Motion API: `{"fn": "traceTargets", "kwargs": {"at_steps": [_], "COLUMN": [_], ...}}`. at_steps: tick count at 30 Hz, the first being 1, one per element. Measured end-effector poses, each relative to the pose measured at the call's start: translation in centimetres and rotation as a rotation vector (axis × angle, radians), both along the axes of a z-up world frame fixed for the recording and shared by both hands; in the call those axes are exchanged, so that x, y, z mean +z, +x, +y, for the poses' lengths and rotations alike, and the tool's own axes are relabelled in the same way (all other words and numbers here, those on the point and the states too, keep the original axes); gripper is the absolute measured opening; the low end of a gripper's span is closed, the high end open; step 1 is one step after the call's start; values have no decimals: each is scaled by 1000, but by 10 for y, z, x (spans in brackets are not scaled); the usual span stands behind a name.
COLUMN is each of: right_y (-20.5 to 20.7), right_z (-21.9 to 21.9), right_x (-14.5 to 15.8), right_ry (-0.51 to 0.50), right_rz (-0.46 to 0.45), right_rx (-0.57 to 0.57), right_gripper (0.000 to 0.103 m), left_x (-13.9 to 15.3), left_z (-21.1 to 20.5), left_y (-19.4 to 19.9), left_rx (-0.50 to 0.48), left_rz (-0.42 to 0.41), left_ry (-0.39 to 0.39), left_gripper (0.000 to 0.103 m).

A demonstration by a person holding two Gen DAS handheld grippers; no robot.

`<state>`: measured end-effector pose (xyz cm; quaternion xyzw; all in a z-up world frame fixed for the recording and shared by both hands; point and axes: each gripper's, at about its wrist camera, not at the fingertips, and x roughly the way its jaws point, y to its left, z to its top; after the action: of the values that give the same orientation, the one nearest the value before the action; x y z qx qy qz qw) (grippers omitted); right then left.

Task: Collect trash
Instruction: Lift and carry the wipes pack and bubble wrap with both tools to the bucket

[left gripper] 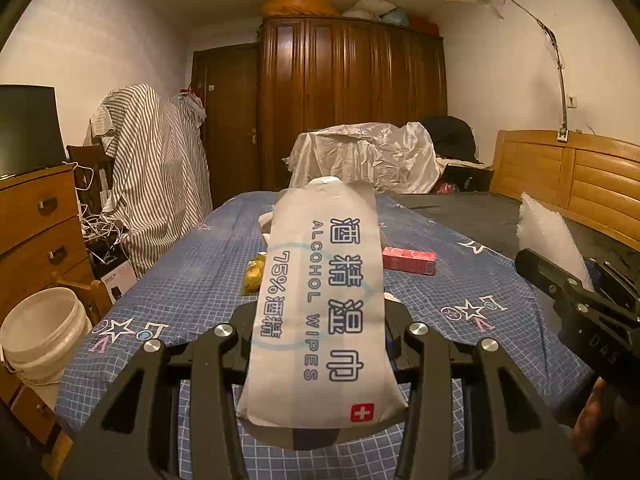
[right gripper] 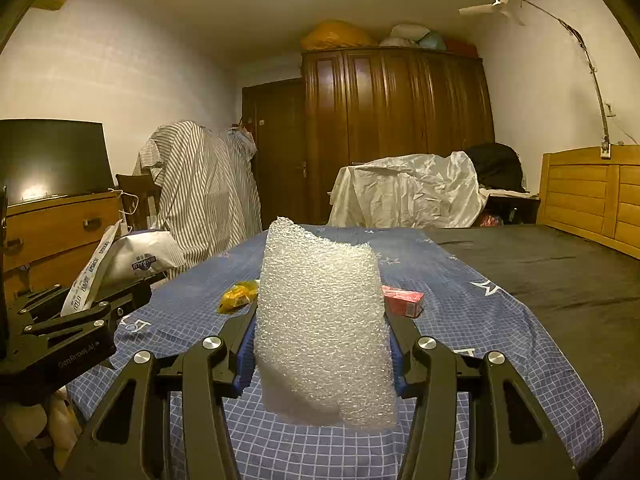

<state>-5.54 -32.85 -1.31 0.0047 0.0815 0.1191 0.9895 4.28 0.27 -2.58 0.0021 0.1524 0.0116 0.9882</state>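
Wipes packet fills the left claw; only the right view shows bubble wrap clamped in the right claw.

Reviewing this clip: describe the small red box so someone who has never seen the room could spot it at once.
Find the bed with the blue checked sheet. Midway along it, beyond the held bubble wrap, lies the red carton. Unlike the crumpled yellow wrapper further left, it is rectangular and hard-edged.

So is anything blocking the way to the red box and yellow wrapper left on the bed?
Nothing lies in front of the red box or yellow wrapper. But both grippers are full: the left holds a wipes packet, the right bubble wrap.
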Motion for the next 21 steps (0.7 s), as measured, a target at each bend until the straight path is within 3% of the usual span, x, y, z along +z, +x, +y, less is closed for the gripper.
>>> {"fn": "traceTargets", "kwargs": {"at_steps": [13, 21], "right_y": [8, 26], "right_z": [2, 27], "right_x": [-3, 16], "right_ry": [-11, -27], "right_rz": [3, 1], "right_rx": [16, 91], "right_gripper": [52, 52], "left_x": [4, 14], "left_z": [6, 32], "left_y": [1, 2], "left_rx": [10, 69], "left_rz": [-11, -11], "left_ry": [-16, -24], "left_gripper": [41, 42]}}
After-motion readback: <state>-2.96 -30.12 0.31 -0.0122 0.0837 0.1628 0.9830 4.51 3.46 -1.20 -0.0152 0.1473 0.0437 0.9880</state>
